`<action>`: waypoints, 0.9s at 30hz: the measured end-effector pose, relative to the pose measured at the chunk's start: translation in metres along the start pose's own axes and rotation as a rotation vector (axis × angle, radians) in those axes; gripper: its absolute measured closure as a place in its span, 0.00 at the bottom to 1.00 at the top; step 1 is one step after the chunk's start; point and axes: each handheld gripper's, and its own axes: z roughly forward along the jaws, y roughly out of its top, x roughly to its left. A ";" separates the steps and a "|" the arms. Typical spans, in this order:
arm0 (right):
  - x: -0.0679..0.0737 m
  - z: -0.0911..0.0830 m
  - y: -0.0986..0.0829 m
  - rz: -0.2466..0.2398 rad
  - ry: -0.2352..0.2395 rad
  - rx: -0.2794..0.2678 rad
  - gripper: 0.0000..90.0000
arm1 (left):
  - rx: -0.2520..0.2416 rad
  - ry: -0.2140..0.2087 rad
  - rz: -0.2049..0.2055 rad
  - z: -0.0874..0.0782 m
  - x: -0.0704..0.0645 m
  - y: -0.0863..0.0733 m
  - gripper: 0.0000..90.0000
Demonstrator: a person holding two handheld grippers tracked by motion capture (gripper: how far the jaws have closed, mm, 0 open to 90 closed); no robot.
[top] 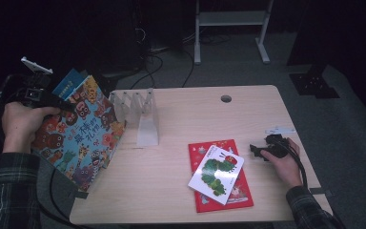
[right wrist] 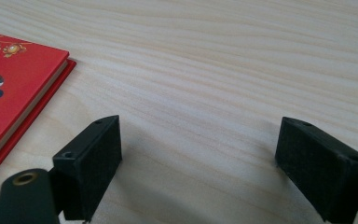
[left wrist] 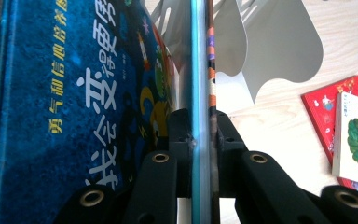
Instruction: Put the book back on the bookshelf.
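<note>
The left gripper (left wrist: pixel 200 133) jaws pinch two books together: a blue book (left wrist: pixel 74 102) and a monster book (top: pixel 78 131), held tilted off the table's (top: pixel 171 191) left edge, near the white rack (top: pixel 140 114). The right gripper (right wrist: pixel 198 163) jaws are spread wide over bare table, beside the red book (right wrist: pixel 14 88).

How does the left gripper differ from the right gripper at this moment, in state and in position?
The left gripper is shut on the books, while the right gripper is open with nothing between its jaws. The left gripper is held up past the left edge of the table, while the right gripper lies low on the table, right of the red book. Both have black jaws, and a hand holds each.
</note>
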 end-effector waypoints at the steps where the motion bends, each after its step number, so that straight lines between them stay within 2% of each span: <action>1: 0.000 0.000 0.000 0.000 0.000 0.000 0.15 | 0.000 0.000 0.000 0.000 0.000 0.000 0.90; 12: 0.000 0.000 0.000 -0.001 0.000 0.000 0.15 | -0.041 -0.003 -0.038 -0.016 0.013 -0.007 0.90; 27: 0.000 0.000 0.000 0.000 -0.001 0.000 0.15 | -0.076 0.024 -0.056 0.010 0.010 0.018 0.90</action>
